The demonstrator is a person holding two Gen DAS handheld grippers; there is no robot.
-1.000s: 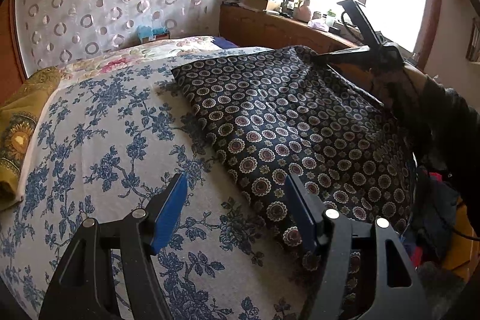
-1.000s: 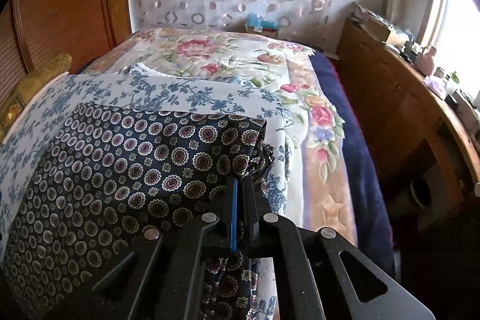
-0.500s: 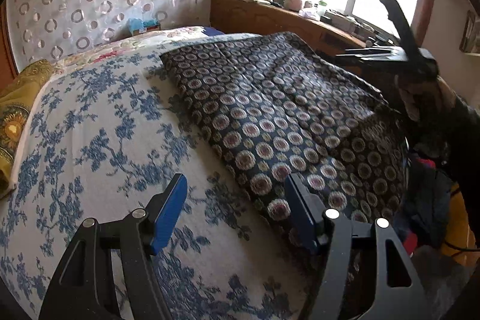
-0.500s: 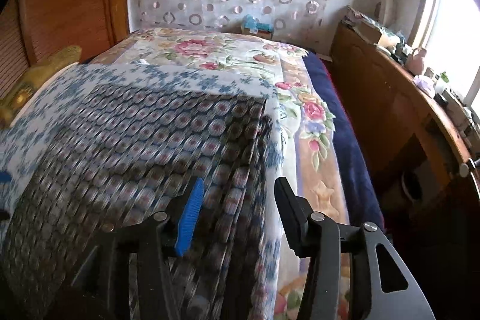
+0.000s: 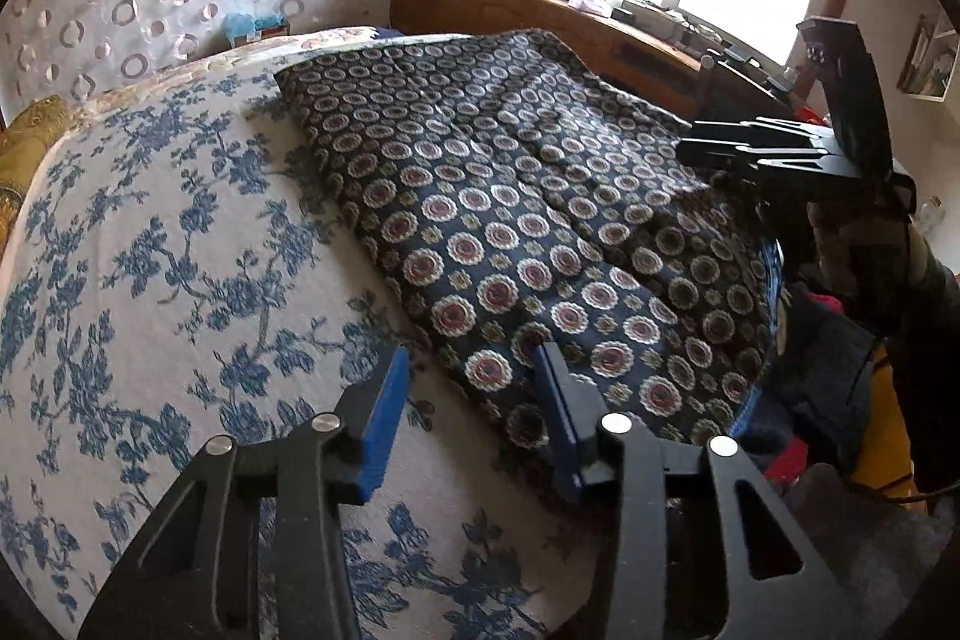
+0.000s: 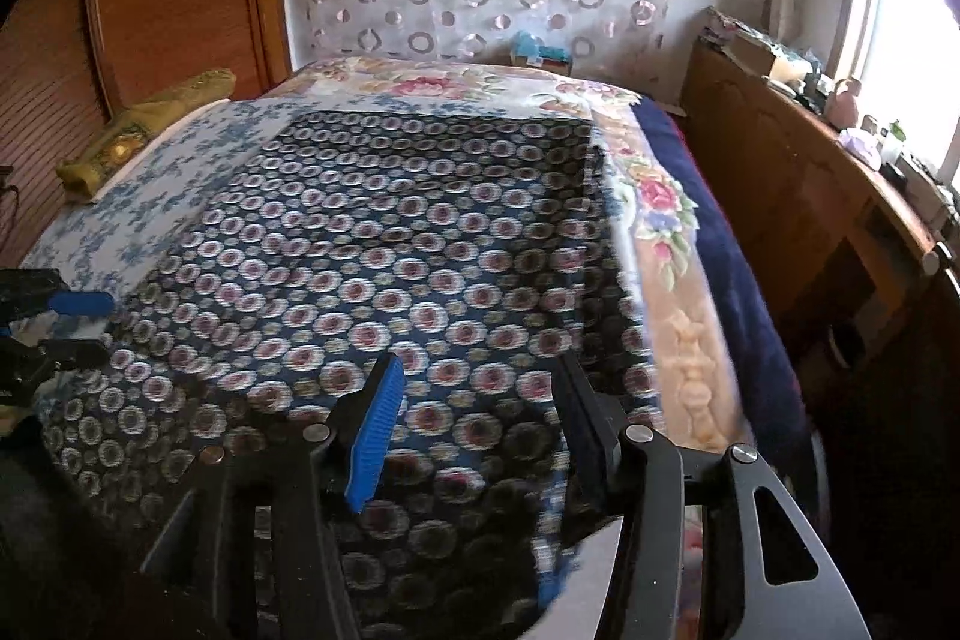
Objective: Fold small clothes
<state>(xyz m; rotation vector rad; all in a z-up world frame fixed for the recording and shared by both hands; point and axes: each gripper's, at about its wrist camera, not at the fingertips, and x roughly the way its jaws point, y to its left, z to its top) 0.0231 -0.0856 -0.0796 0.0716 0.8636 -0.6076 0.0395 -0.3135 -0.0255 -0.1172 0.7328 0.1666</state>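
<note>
A dark navy garment (image 5: 510, 196) printed with round flower medallions lies spread flat on the bed; the right wrist view shows this garment (image 6: 390, 232) too. My left gripper (image 5: 471, 358) straddles its near left edge. Its jaws are closing with the cloth's border between the blue pads, which do not press on it. My right gripper (image 6: 478, 367) hovers open over the garment's near right part, gripping nothing. From the left wrist view the right gripper (image 5: 690, 145) shows side-on, in a person's hand (image 5: 858, 244). The left gripper (image 6: 84, 328) appears at the right wrist view's left edge.
The bed has a white sheet with blue flowers (image 5: 150, 250) and a flowered quilt (image 6: 660, 208) with a dark blue border. A yellow-green pillow (image 6: 150, 118) lies at the head. A cluttered wooden sideboard (image 6: 810, 196) runs under the window. Piled clothes (image 5: 828, 340) sit beside the bed.
My right gripper opened, let go of the garment's far right corner and drew back toward the near edge. My left gripper's jaws narrowed over the cloth's left edge.
</note>
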